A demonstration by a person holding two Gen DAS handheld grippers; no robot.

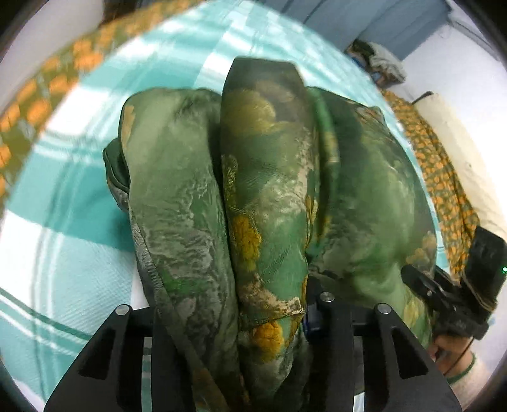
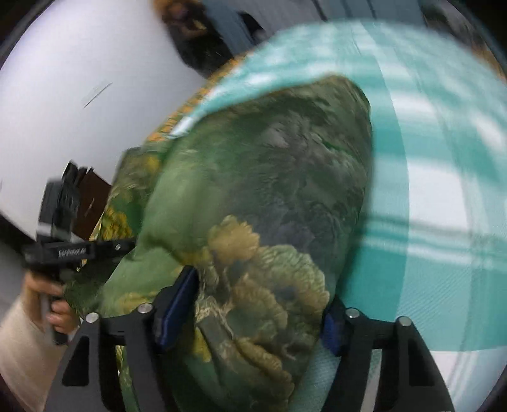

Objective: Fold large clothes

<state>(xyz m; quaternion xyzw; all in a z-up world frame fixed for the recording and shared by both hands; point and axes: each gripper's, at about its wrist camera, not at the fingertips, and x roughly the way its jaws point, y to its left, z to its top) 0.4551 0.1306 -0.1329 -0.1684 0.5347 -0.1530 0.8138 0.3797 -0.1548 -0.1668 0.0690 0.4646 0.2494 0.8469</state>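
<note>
Between the jaws of the left gripper (image 1: 240,304), nearest its camera, bunched folds of the green garment (image 1: 266,177) are pinched tight, with blue padding showing against the cloth on one side. This garment, green with yellow-orange flower shapes and pale marbling, runs forward from there as a thick, partly folded bundle lying on the bed sheet (image 1: 79,196).

At the garment's other near corner, the right gripper (image 2: 253,304) has its jaws set fairly wide, blue pads on either side of a flowered fold of the garment (image 2: 253,190); whether the pads actually press the cloth I cannot tell. Each gripper appears at the edge of the other's view, just beside the garment and held in a hand.

Around the garment on its far and outer sides, the sheet (image 2: 443,222), teal with white checks, lies bare and fairly flat. Beyond the sheet's edges runs an orange-and-green patterned cover (image 1: 443,177), close to the garment on the right gripper's side. Past that stand a white wall (image 2: 79,79), and further off a small heap of cloth (image 1: 377,60) below a blue curtain (image 1: 374,16).
</note>
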